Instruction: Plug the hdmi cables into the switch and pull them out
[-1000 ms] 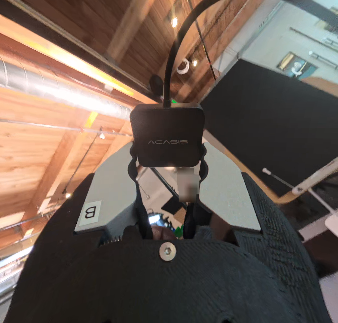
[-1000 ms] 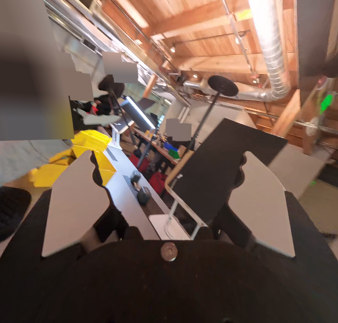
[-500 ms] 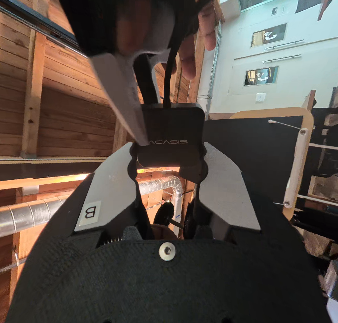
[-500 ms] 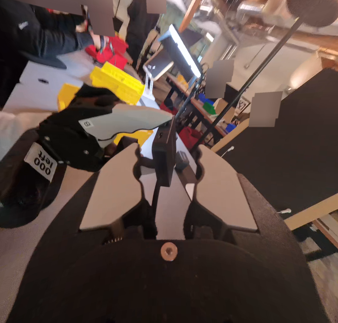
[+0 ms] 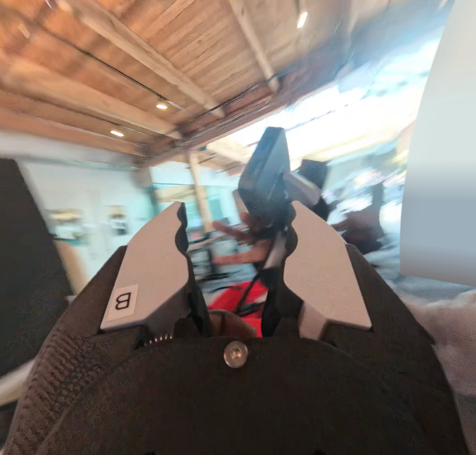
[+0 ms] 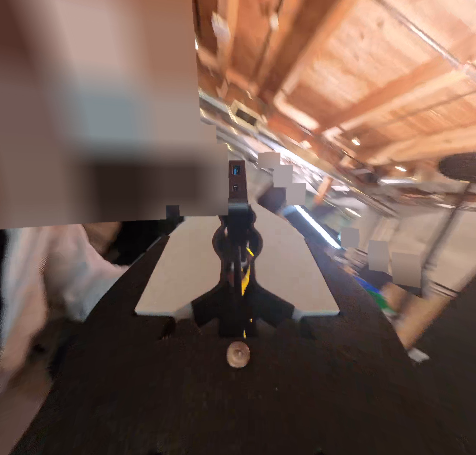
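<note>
The black switch (image 5: 265,174) shows in the left wrist view up and to the right, tilted, beyond my fingertips. A grey finger (image 5: 301,188) of the other gripper clamps its side. My left gripper (image 5: 237,205) is open and holds nothing; a gap lies between its pads and the switch. In the right wrist view my right gripper (image 6: 237,218) is shut on the switch (image 6: 237,182), which stands edge-on above the fingertips with its ports facing the camera. A thin black cable (image 5: 248,291) hangs below the switch. Both views are blurred by motion.
A person's hand (image 5: 239,233) shows behind the switch. A black panel (image 5: 23,262) stands at the left and something red (image 5: 231,298) lies low between my fingers. A light sleeve (image 6: 38,275) fills the left of the right wrist view. The wooden ceiling is overhead.
The switch has passed from my left gripper to my right. The right gripper closed on it, the left gripper opened and drew back. Both cameras swung sharply.
</note>
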Action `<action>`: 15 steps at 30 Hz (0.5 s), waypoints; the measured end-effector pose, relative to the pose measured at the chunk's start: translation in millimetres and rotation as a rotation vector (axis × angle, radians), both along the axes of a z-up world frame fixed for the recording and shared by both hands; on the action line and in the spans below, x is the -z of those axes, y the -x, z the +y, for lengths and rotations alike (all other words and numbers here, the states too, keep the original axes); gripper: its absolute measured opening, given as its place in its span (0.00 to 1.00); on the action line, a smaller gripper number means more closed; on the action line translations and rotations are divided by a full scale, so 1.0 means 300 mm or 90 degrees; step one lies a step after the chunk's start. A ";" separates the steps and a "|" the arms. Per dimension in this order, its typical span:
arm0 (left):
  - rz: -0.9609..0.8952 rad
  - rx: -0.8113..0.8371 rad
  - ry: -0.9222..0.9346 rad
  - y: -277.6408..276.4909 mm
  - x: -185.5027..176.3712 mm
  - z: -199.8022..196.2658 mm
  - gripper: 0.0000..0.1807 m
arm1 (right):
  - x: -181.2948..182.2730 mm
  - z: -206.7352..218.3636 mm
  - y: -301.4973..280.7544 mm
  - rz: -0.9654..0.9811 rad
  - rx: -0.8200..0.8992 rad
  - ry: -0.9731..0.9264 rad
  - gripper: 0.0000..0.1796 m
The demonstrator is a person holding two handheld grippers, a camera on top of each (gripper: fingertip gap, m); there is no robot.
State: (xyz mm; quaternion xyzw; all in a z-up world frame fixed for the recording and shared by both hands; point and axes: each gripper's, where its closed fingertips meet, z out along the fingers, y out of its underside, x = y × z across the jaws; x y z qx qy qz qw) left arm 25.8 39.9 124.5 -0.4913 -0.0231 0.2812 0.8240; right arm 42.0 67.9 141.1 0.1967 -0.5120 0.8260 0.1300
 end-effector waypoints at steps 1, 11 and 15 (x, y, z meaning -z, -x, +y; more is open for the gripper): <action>-0.046 0.082 -0.030 -0.017 -0.002 0.007 0.38 | -0.007 0.004 -0.018 -0.034 -0.069 0.031 0.08; 0.116 0.026 0.151 -0.098 0.048 0.055 0.07 | 0.088 -0.045 -0.041 -0.020 -0.198 -0.014 0.12; 0.154 -0.203 0.468 0.044 0.190 0.008 0.07 | 0.155 -0.040 0.068 0.179 0.105 -0.156 0.22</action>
